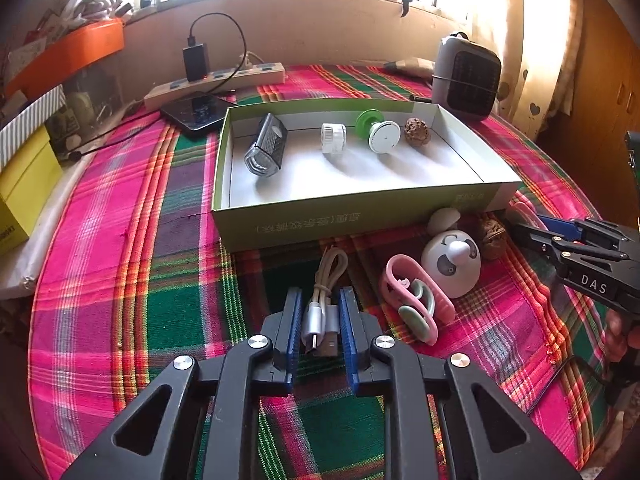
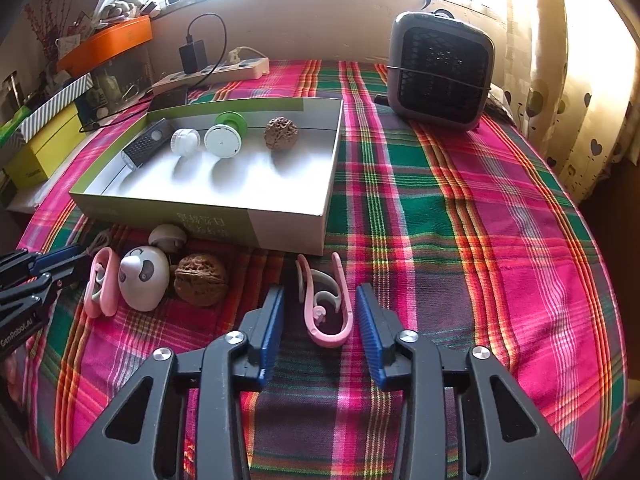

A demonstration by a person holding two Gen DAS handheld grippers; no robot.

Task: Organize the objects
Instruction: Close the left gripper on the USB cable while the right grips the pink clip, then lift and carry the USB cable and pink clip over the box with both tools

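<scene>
A green-and-white box [image 1: 352, 216] [image 2: 208, 216] holds a black flashlight [image 1: 266, 148], a white cap [image 1: 333, 139], a green-and-white reel [image 1: 380, 132] and a walnut [image 1: 417, 131]. On the plaid cloth in front lie a coiled USB cable [image 1: 322, 304], a pink clip [image 1: 412, 300], a white panda toy [image 1: 450, 264] and a second walnut [image 2: 199, 278]. My left gripper [image 1: 320, 300] is open, its pads on either side of the cable. My right gripper [image 2: 320, 304] is open around another pink clip [image 2: 326, 306].
A grey heater [image 2: 440, 68] stands at the back right. A power strip [image 1: 216, 82] with a charger, a black phone [image 1: 196, 114], yellow boxes [image 1: 24, 184] and an orange tray [image 1: 68, 54] line the back left.
</scene>
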